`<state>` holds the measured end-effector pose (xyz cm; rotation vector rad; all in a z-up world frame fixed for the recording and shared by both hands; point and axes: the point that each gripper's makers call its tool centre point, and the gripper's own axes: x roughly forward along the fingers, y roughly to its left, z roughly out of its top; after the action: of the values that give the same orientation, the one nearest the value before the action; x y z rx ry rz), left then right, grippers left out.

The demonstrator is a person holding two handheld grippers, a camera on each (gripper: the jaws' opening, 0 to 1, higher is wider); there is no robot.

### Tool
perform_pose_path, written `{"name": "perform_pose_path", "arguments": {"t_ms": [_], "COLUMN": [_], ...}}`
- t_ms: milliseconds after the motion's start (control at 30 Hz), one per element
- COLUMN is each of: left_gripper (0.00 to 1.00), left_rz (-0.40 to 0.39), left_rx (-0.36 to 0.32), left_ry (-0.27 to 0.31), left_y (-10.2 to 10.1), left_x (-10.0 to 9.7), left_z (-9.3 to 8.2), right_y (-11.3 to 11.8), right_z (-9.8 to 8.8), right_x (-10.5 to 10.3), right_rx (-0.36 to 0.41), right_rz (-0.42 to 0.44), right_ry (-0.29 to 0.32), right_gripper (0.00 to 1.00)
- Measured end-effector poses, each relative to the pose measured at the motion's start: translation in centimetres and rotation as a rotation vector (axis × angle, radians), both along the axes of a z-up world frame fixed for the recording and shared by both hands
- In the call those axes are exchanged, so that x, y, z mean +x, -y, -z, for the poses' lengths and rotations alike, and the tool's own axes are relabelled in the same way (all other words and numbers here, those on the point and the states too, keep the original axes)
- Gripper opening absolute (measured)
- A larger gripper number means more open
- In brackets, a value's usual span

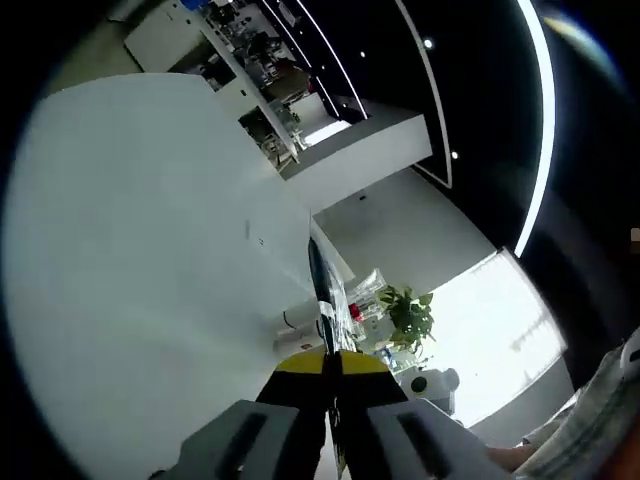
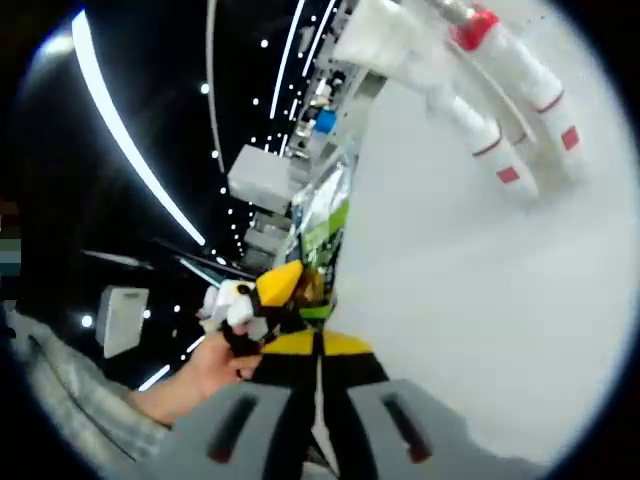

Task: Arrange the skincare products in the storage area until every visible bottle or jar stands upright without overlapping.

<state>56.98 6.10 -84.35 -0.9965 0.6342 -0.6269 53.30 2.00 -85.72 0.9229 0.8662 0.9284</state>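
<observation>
Item 1: left tool (image 1: 333, 372). Yellow-tipped jaws pressed together with nothing between them, rising from six o'clock of the left gripper view. It points along the edge of the white table (image 1: 150, 260), which is rolled steeply and spreads over the nine o'clock half. Judged to be idling away from the work, since no product lies near its tips.

Item 2: right tool (image 2: 318, 345). Jaws likewise closed and empty, at six o'clock of the right gripper view. The table's bare surface (image 2: 450, 300) spreads toward three o'clock.

Item 3: skincare products. In the right gripper view, white bottles with red bands (image 2: 520, 100) and a red cap sit at one o'clock, well apart from the tool; the view's roll prevents telling whether they stand or lie. In the left gripper view, a white jar (image 1: 297, 320) and a red-topped item (image 1: 355, 312) sit near the table edge at about six o'clock, too small to judge.

Item 4: person's hand (image 2: 215, 365) at eight o'clock of the right gripper view, holding a black and yellow device.

Item 5: potted plant (image 1: 410, 318), background.

Status, judged: arranging not under way; both tools look raised off the work.
</observation>
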Motion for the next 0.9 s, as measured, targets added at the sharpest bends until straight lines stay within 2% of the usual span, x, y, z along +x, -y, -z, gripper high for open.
{"name": "perform_pose_path", "arguments": {"t_ms": [200,333,433,533,600,800,900], "left_gripper": [0.02,0.03,0.03,0.03,0.03,0.04,0.05], "left_rz": [-0.006,-0.033,-0.038,-0.025,-0.024,-0.018,-0.017], "left_rx": [0.027,-0.006,0.015,0.030,0.027,0.049,0.040], "left_ry": [-0.036,-0.079,-0.097,-0.125,-0.137,-0.170,-0.197], "left_y": [0.6,0.6,0.7,1.1,1.2,1.8,2.1], "left_x": [2.5,4.2,5.1,5.6,6.4,7.0,7.1], "left_z": [2.0,3.3,4.3,5.3,6.0,7.5,8.4], "right_y": [0.7,0.8,0.8,1.1,1.2,1.9,2.3], "right_z": [2.0,3.2,4.2,5.6,5.9,7.4,8.3], "right_x": [2.7,4.2,4.9,5.7,6.0,7.1,7.4], "right_rx": [-0.050,-0.068,-0.088,-0.101,-0.102,-0.112,-0.116], "right_rz": [0.081,0.119,0.132,0.156,0.165,0.196,0.203], "right_ry": [-0.017,-0.037,-0.048,-0.081,-0.083,-0.122,-0.132], "right_gripper": [0.00,0.00,0.00,0.00,0.00,0.00,0.00]}}
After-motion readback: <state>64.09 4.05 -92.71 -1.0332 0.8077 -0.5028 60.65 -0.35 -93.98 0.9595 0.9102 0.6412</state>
